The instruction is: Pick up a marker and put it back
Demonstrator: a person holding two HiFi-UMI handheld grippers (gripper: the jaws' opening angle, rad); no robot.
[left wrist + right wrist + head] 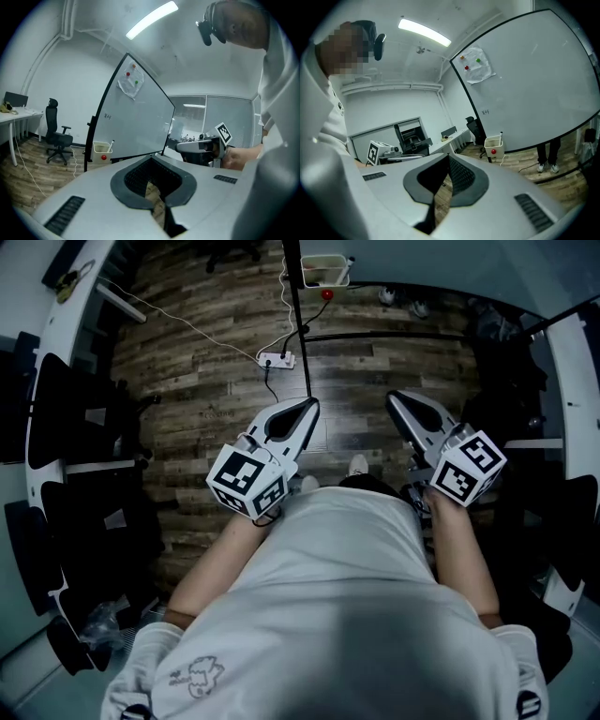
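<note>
1. Marker (501, 136): slim pale barrel with a dark cap, standing almost upright in a small open box. Its upper part shows above the rim. Neither gripper holds it.
2. Box (493, 147): pale, set at the foot of the whiteboard (534, 79), at 12 o'clock from the person and well apart from both grippers. A red round piece (493, 151) sits on its front.
3. Left gripper (309, 407): fingers clenched together with nothing between them. Carried close to the body at about 11 o'clock.
4. Right gripper (394, 399): fingers likewise clenched on nothing, at about 1 o'clock.
5. Stage: the marker lies in its box and both grippers are empty. This fits a marker waiting to be lifted as well as one already returned; the scene does not settle which.
6. Handling, as a judgement: the barrel is thin and smooth, so a grasp would sit best square across it, above the rim. The box looks light and could shift or tip if nudged. Setting the marker in tip-down and letting go only once it rests would keep it from toppling out.
7. Power strip (277, 360): on the wooden floor (206, 381) at roughly 11 o'clock, between the person and the box; its cable is a likely snag.
8. Other: an office chair (56, 136) far off; someone's legs (547, 157) behind the whiteboard.
</note>
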